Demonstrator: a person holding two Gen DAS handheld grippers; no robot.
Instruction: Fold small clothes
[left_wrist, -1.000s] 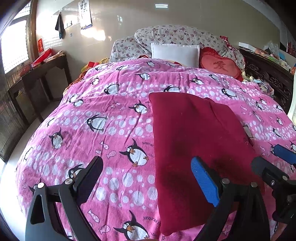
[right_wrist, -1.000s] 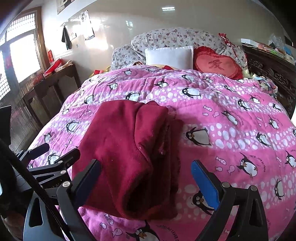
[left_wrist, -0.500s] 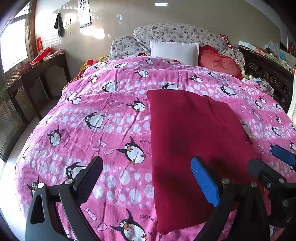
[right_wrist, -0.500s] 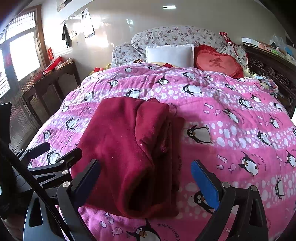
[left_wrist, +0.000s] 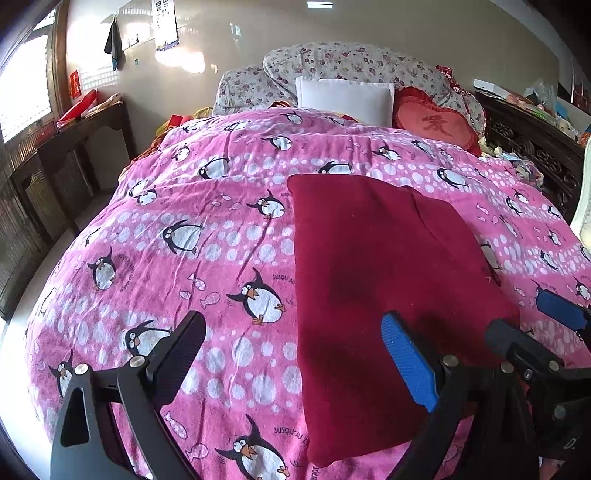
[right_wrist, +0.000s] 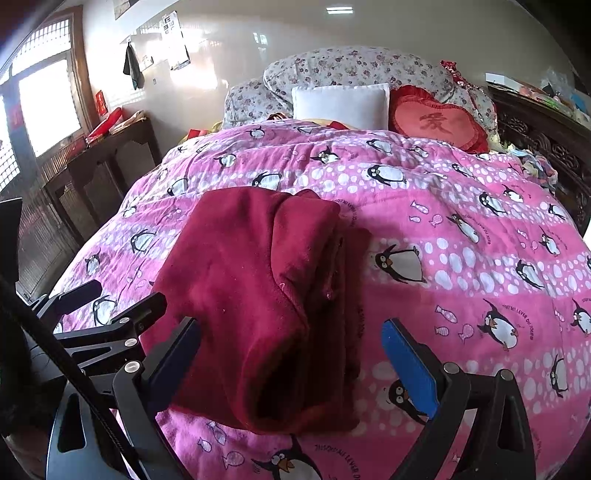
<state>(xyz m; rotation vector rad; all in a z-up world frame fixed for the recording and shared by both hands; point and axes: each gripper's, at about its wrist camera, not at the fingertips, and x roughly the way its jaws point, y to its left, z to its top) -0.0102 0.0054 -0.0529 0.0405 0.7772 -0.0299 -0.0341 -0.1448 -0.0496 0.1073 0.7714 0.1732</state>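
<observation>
Clearly, the folded dark red fleece garment (left_wrist: 384, 266) lies flat on the pink penguin-printed bed cover (left_wrist: 207, 236), near the foot of the bed and a little to the right of the middle in the left wrist view. In the right wrist view the same garment (right_wrist: 258, 295) shows thick stacked layers and a rounded fold along its right edge, which the left view does not show; there it looks like one smooth rectangle.

Both grippers are near its front edge and hold nothing. The left gripper (left_wrist: 295, 354) has its jaws spread wide, with the black finger over the cover and the blue finger over the cloth. The right gripper (right_wrist: 291, 350) is also spread wide, with the garment's near end between its fingers; I cannot tell if they touch the cloth.

Beyond the garment, at the head of the bed, stand a white rectangular pillow (left_wrist: 345, 98), a red heart-shaped cushion (left_wrist: 436, 123) and grey flowered pillows (left_wrist: 354, 62). A dark wooden side surface (left_wrist: 77, 140) stands at the left wall, under a bright window. A carved dark wooden piece (right_wrist: 546, 140) at the right carries small things that are too blurred to name. The near edge of the bed is hidden behind the gripper frames.
</observation>
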